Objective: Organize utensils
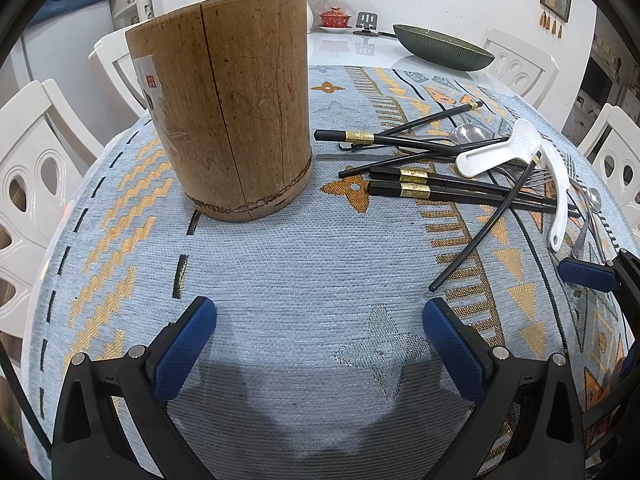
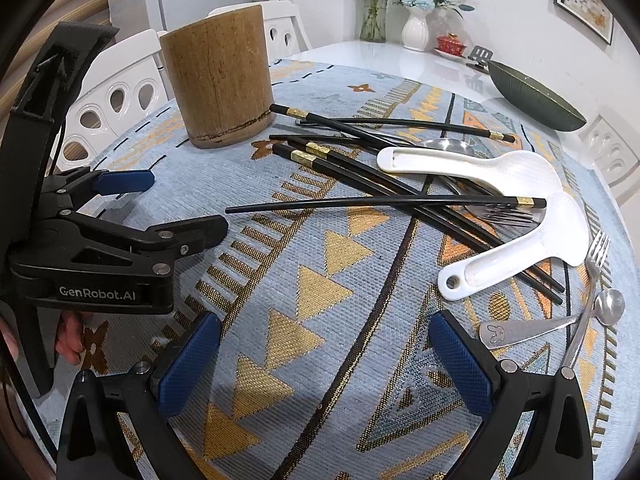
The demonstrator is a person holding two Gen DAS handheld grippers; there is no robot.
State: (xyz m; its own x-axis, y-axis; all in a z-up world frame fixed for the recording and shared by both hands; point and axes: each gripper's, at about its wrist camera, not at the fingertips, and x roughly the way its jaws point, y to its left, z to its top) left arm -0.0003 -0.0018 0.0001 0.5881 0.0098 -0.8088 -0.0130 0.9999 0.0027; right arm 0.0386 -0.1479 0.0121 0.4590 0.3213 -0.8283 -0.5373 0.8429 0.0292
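Left gripper (image 1: 320, 332): fingers spread wide apart, nothing between them, held low over bare patterned cloth (image 1: 280, 264) on the desk. Right gripper (image 2: 324, 344): fingers likewise wide apart, empty, over the cloth's triangle pattern. Left gripper is also seen side-on at the left of the right wrist view, with part of a hand (image 2: 70, 338) below it.

Bamboo holder (image 1: 228, 104): upright cylinder, long axis vertical, vertical crack down its wall. Stands on the cloth ahead of the left gripper, slightly to its left. Contents can't be seen; rim is above both cameras.

Utensil pile lies just right of the holder, all flat on the cloth:
- Black chopsticks (image 2: 360, 172), gold bands near thick ends. Approx. three lie side by side, thick ends toward the holder, tips running away to the right. One chopstick (image 2: 384, 203) is laid across them, long axis roughly left-right in the right wrist view, banded end to the right.
- Two white rice paddles (image 2: 472, 168), resting on top of the chopsticks. Rear one: handle points toward the holder. Nearer one (image 2: 520, 252): handle points toward the right gripper.
- Small steel spoon (image 2: 560, 322) and fork (image 2: 592, 272), crossed, just ahead of the right gripper's right finger. Fork tines point away from camera.
- Further steel spoon and fork partly buried under the paddles; no. of pieces can't be told.

Dark green bowl (image 1: 444, 48) sits on bare white desk surface beyond the cloth.
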